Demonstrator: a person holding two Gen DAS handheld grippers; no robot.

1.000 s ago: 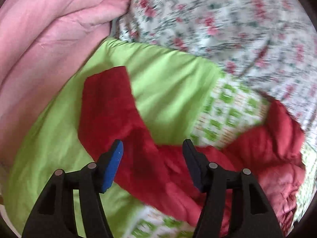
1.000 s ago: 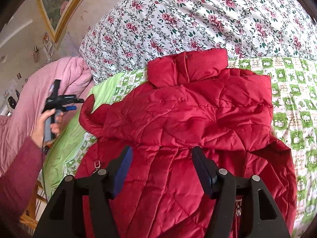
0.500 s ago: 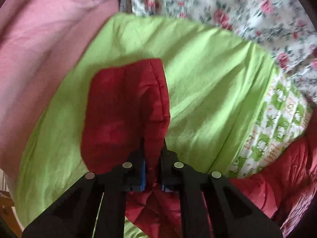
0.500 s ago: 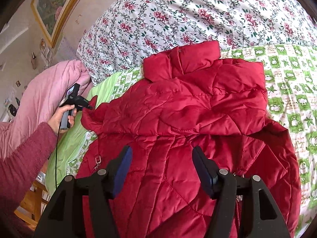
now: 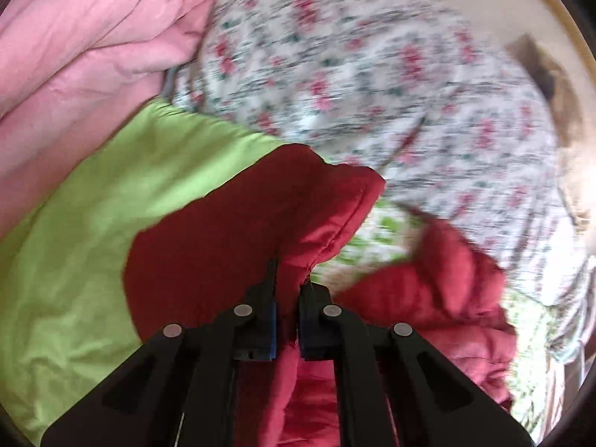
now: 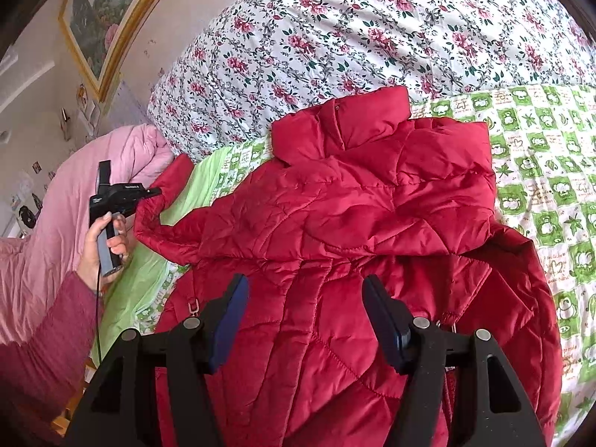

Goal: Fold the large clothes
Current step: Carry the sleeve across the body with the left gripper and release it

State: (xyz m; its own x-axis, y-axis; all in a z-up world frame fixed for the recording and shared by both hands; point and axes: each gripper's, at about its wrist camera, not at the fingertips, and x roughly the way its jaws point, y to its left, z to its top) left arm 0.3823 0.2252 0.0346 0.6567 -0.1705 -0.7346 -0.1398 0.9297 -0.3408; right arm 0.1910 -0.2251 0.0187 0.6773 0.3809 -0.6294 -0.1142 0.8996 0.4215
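Observation:
A red quilted jacket lies spread on the bed, collar toward the floral quilt. Its left sleeve is lifted off the green sheet, cuff end up, with my left gripper shut on the sleeve fabric. The right wrist view shows that same gripper at the far left, pinching the sleeve in a person's hand. My right gripper hovers open over the jacket's front, with nothing pinched between its fingers.
A floral quilt is piled behind the jacket. A pink duvet lies at the left beside a plain green sheet. A green-and-white patterned sheet covers the bed at right. A framed picture hangs on the wall.
My left gripper closed on the red sleeve and has lifted it up off the green sheet. The right gripper stayed open over the jacket, barely moving.

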